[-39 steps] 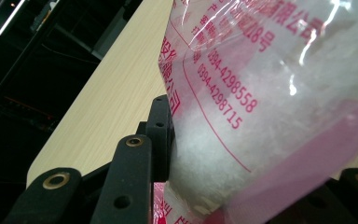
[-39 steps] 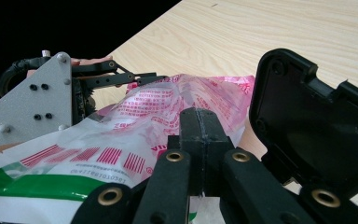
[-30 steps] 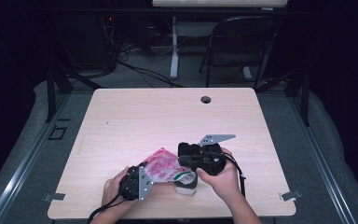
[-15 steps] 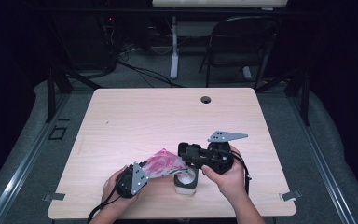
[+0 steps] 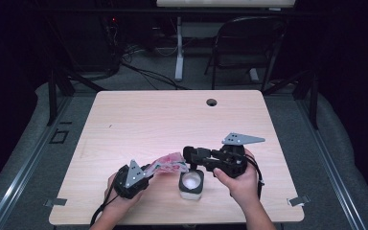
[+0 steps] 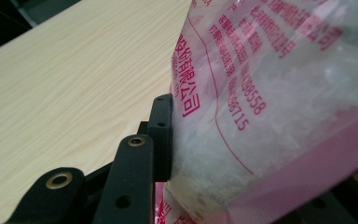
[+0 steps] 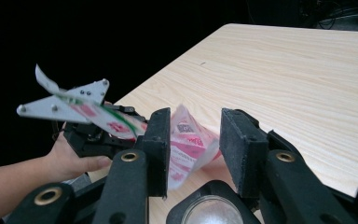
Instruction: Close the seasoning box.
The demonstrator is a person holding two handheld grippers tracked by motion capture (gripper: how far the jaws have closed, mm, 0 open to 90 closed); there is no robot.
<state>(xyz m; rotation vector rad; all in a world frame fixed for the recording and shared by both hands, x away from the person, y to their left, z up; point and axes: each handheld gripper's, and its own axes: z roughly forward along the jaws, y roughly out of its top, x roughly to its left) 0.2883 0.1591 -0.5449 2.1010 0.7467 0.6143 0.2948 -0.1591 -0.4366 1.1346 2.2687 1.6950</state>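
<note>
**Near the front edge: pink bag held over a small jar**

At about six o'clock on the wooden table (image 5: 139, 120), close to the person's edge, the left gripper (image 5: 146, 171) pinches a pink-printed plastic bag (image 5: 169, 162). From the left gripper view, one black jaw presses flat against the clear film of the bag, which holds a white grainy filling and carries red lettering; the opposite jaw is mostly hidden behind the bag, so the clamp looks firm, though I can only see one side of it. The bag stretches from the left gripper toward three o'clock, lifted off the table, with its far end reaching the right gripper (image 5: 188, 154).

From the right gripper view, that gripper's two jaws stand spread, with the bag's crumpled end between them; whether either pad touches it is hard to tell. Just below those jaws, at six o'clock from them, sits a small black jar (image 5: 191, 184) with white contents, upright on the table. The left hand (image 5: 117, 199) and right hand (image 5: 242, 184) each wrap their gripper's body.
</note>
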